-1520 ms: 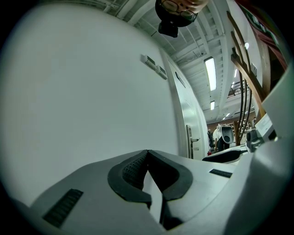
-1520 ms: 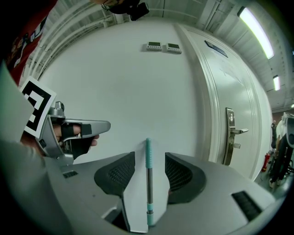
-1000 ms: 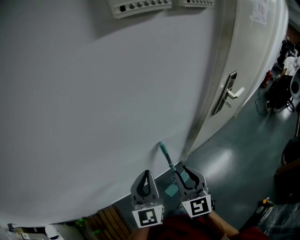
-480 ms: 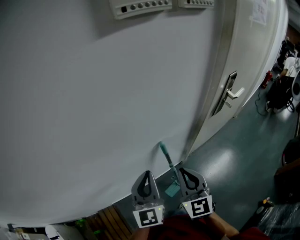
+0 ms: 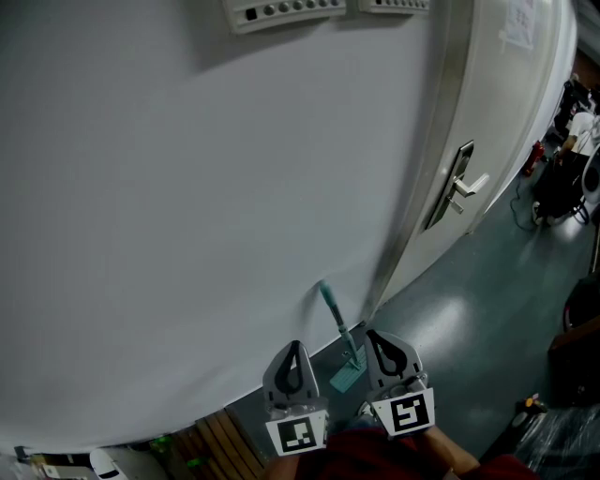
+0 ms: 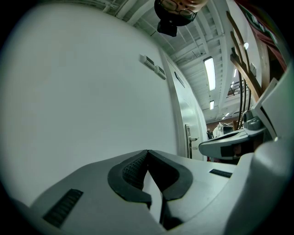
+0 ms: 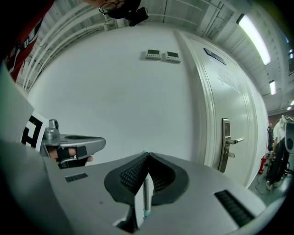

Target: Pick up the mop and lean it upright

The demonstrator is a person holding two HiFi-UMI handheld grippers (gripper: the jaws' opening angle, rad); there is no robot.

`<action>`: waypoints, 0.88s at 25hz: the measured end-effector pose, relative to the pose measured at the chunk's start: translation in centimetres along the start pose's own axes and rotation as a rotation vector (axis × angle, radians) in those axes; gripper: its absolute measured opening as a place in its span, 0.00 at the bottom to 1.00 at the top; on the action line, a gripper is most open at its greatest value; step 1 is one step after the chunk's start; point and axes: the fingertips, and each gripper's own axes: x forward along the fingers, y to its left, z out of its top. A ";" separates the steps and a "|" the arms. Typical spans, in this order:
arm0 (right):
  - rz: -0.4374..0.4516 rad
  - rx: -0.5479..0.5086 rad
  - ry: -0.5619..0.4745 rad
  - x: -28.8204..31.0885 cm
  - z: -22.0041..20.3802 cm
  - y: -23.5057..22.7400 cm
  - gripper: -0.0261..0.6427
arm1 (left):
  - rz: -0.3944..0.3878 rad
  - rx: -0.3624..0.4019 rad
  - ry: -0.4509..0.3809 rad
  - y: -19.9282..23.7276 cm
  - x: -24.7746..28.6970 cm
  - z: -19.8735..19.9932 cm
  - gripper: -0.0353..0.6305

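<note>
**Progress.** The mop stood near upright. Its teal tip lay against the wall, just left of the door frame, and its teal head was down on the floor. The right gripper was clenched on the thin grey handle, which ran between its pads in the right gripper view. The left gripper was clamped shut on nothing and held just beside the handle, clear of it. In my judgement the lift and the lean were essentially done. What was left was for the right gripper to release and draw back without shifting the handle.

**Surroundings.**
- 2 small panels were mounted high on the wall.
- A white door with a lever handle stood to the right.
- A wooden slatted thing lay at lower left.
- Dark clutter sat far along the corridor.

**Obstructions.** Nothing blocked the lean. The door frame stood very close, so a sideways slip of the tip appeared to be the main risk.
</note>
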 end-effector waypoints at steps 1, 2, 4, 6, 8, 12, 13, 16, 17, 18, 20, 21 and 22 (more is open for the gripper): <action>-0.008 0.007 0.002 -0.1 0.5 -0.2 0.06 | -0.001 -0.001 0.000 0.0 0.0 0.0 0.07; -0.015 0.019 0.005 -0.2 0.9 -0.5 0.07 | -0.002 -0.001 0.001 -0.1 -0.1 0.0 0.07; -0.030 0.043 0.031 -0.5 1.8 -1.1 0.06 | -0.003 -0.002 0.007 -0.2 -0.1 0.0 0.07; -0.039 0.044 0.067 -0.7 2.6 -1.6 0.07 | -0.004 -0.005 0.011 -0.3 -0.1 -0.1 0.07; -0.029 0.037 0.069 -0.7 3.1 -1.7 0.06 | -0.003 -0.007 0.011 -0.3 -0.1 -0.2 0.07; -0.024 0.036 0.062 -1.0 3.2 -1.8 0.06 | -0.013 0.001 0.013 -0.4 -0.2 -0.2 0.07; -0.026 0.033 0.066 -1.0 3.1 -1.9 0.06 | -0.015 0.004 0.011 -0.5 -0.2 -0.1 0.07; -0.036 0.017 0.081 -1.2 2.6 -2.2 0.06 | -0.021 0.002 0.002 -0.6 -0.1 0.0 0.07; -0.036 0.012 0.080 -1.3 2.4 -2.2 0.06 | -0.024 0.000 0.001 -0.6 -0.2 0.0 0.07; -0.037 0.008 0.079 -1.4 2.3 -2.2 0.06 | -0.026 0.000 0.002 -0.6 -0.2 0.0 0.07; -0.045 0.001 0.089 -1.4 2.3 -2.3 0.06 | -0.028 -0.002 0.004 -0.6 -0.3 0.0 0.07; -0.051 -0.003 0.096 -1.4 2.3 -2.4 0.06 | -0.029 -0.003 0.004 -0.7 -0.2 0.0 0.07; -0.055 -0.006 0.103 -1.4 2.2 -2.6 0.06 | -0.029 -0.005 0.004 -0.7 -0.1 0.0 0.07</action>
